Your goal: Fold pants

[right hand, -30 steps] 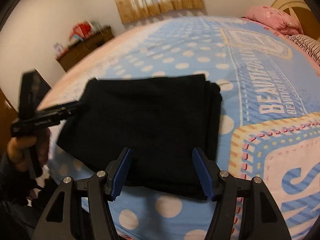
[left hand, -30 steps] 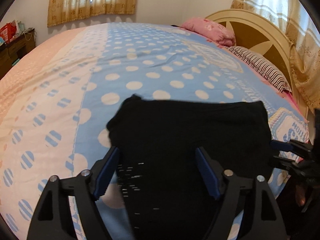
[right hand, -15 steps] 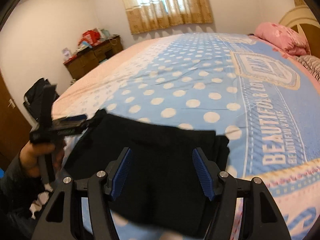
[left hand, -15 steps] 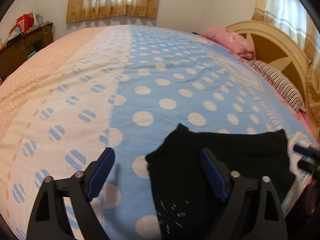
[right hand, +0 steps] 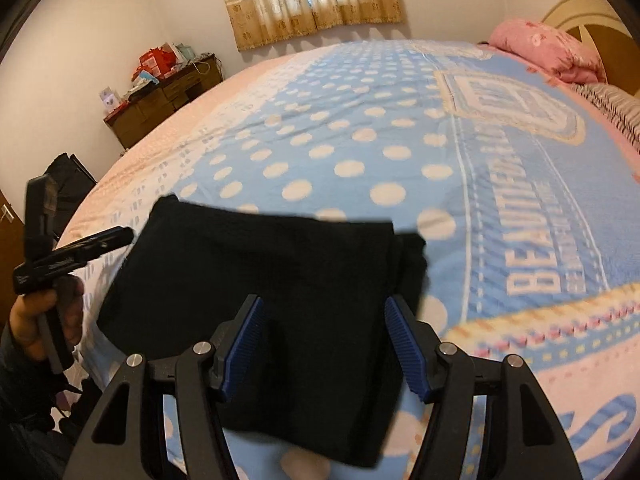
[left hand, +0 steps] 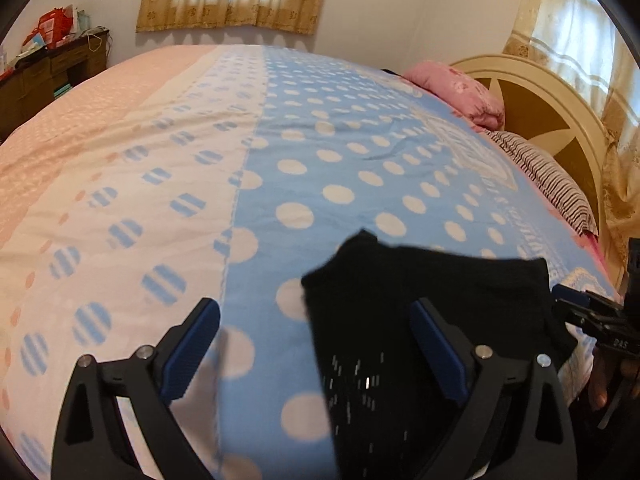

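The black pants (right hand: pixel 280 280) lie folded into a flat rectangle on the bed near its front edge; in the left wrist view they (left hand: pixel 420 320) lie at lower right. My left gripper (left hand: pixel 316 344) is open and empty above the pants' left edge; it shows at the left in the right wrist view (right hand: pixel 116 240). My right gripper (right hand: pixel 324 344) is open and empty, hovering over the near part of the pants; it shows at the right edge in the left wrist view (left hand: pixel 576 304).
The bed has a blue dotted and pink cover (left hand: pixel 320 152). A pink pillow (left hand: pixel 460 92), a striped pillow (left hand: pixel 552 184) and a cream headboard (left hand: pixel 552 96) are at the right. A brown dresser (right hand: pixel 160 104) with clutter stands by the far wall.
Both grippers have pulled back and up from the folded pants. The left gripper has swung to the left, so the pants now sit at its lower right. Both stayed open.
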{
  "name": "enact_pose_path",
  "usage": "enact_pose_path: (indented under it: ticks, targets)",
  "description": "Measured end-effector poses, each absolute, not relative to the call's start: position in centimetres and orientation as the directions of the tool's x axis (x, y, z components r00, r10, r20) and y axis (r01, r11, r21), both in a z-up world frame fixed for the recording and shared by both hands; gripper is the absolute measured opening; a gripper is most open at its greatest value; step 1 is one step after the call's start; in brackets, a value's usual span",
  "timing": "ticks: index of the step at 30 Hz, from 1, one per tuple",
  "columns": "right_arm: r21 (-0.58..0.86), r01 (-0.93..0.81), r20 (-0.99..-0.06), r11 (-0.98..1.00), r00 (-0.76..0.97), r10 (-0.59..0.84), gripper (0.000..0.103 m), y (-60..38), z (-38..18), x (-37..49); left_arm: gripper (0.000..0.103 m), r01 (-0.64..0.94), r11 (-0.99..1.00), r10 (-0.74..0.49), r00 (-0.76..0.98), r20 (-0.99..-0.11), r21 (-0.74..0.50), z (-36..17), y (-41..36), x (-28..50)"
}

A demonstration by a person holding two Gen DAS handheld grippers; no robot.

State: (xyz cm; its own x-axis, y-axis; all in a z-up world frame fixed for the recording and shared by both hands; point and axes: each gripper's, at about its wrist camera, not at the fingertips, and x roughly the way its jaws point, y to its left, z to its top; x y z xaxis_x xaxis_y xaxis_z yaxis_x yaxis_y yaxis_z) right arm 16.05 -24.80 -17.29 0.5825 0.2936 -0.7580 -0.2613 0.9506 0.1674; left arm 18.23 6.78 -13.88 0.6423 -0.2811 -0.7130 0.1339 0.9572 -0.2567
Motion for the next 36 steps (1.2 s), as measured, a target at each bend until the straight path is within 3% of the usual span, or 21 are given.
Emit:
enact_pose_path:
  ticks: [5, 8, 15, 22, 23, 24, 26, 36]
  targets:
    - [0.137, -0.234, -0.741, 0.963, 0.620, 0.256, 0.064, -24.9, -15.9, 15.6, 0.098, 0.179, 0.941, -0.336, 0.592, -0.733, -0.287, -15.1, 5.6, 16.3]
    - [0.162, -0.294, -0.702, 0.942, 0.636, 0.319, 0.064, -23.3, -13.0, 16.8, 0.099, 0.186, 0.959, -0.284, 0.622, -0.730, -0.214, -16.1, 4.4, 15.2]
    - [0.383, -0.461, -0.730, 0.800, 0.380, 0.568, 0.064, -13.6, -13.1, 25.6, 0.101, 0.169, 0.958, -0.286, 0.626, -0.725, -0.232, -16.2, 4.8, 15.3]
    - [0.403, -0.513, -0.805, 0.758, 0.195, 0.561, 0.064, -5.5, -17.8, 29.5, 0.103, 0.172, 0.957, -0.290, 0.629, -0.721, -0.235, -16.3, 4.9, 15.2]
    - [0.397, -0.524, -0.816, 0.754, 0.175, 0.551, 0.056, -4.8, -18.3, 29.5, 0.103, 0.173, 0.957, -0.290, 0.629, -0.721, -0.234, -16.4, 4.9, 15.3]
    - [0.361, -0.527, -0.832, 0.769, 0.191, 0.521, 0.040, -4.3, -18.7, 29.5, 0.103, 0.173, 0.957, -0.291, 0.630, -0.721, -0.234, -16.4, 4.9, 15.2]
    - [0.320, -0.509, -0.854, 0.799, 0.210, 0.475, 0.028, -3.8, -19.4, 29.6, 0.103, 0.174, 0.956, -0.291, 0.630, -0.720, -0.234, -16.4, 5.0, 15.1]
    - [0.243, -0.466, -0.858, 0.851, 0.306, 0.413, 0.014, -4.6, -20.0, 30.4, 0.103, 0.174, 0.961, -0.278, 0.642, -0.714, -0.217, -16.7, 4.5, 14.9]
